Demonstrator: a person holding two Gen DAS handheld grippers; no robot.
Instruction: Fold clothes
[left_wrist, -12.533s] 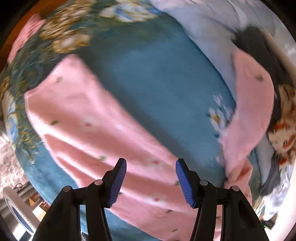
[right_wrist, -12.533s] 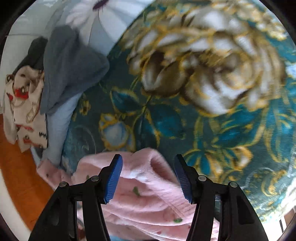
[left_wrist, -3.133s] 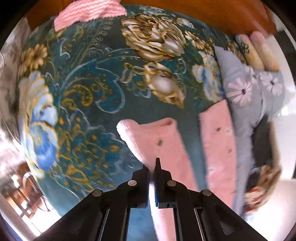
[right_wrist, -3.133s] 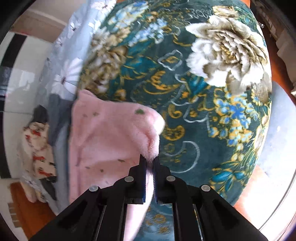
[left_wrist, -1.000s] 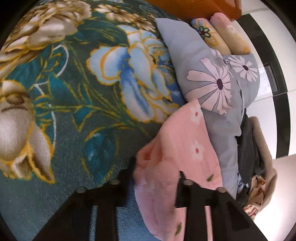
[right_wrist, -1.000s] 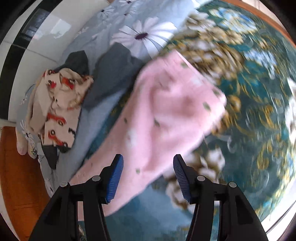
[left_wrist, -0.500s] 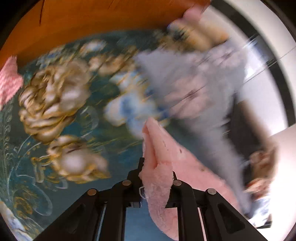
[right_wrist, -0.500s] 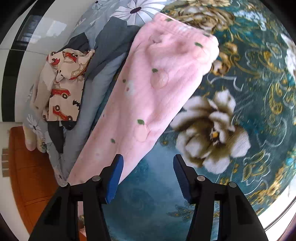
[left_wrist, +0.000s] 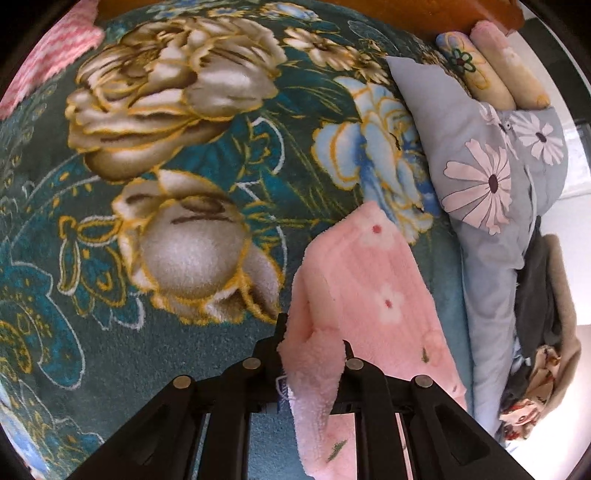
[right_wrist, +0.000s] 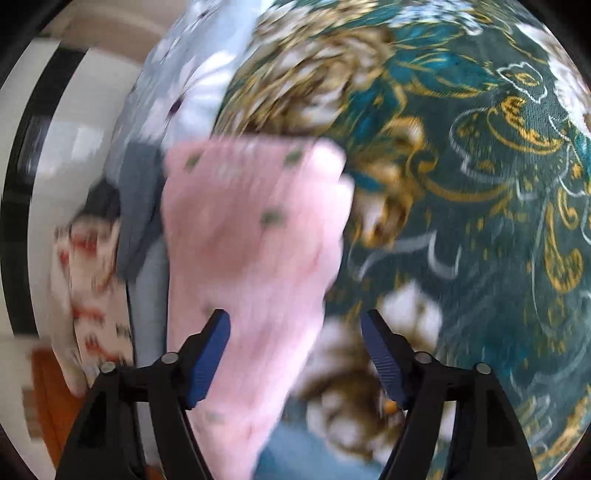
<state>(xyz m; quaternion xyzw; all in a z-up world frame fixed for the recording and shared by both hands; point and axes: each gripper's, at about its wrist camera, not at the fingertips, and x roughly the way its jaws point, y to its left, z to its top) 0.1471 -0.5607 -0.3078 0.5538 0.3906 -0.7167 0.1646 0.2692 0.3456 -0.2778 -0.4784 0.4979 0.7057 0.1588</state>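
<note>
A pink fleece garment (left_wrist: 369, 295) with small flower and leaf prints lies folded lengthwise on the teal floral blanket (left_wrist: 184, 184). My left gripper (left_wrist: 312, 347) is shut on the near edge of the garment, and the fabric bunches over its fingers. In the right wrist view the same pink garment (right_wrist: 251, 240) stretches away from me, blurred. My right gripper (right_wrist: 295, 354) is open and empty just above the garment's near part.
A grey pillow with daisies (left_wrist: 491, 166) lies to the right of the garment. Beyond it sit dark clothes (left_wrist: 535, 295) and a cream garment with red cars (right_wrist: 88, 288). Rolled pillows (left_wrist: 491, 62) lie by the wooden headboard. A pink knit cloth (left_wrist: 44, 62) is far left.
My left gripper stays shut on the pink garment's edge and has swung back over the bed. My right gripper, open, has moved closer to the garment; its view is now blurred.
</note>
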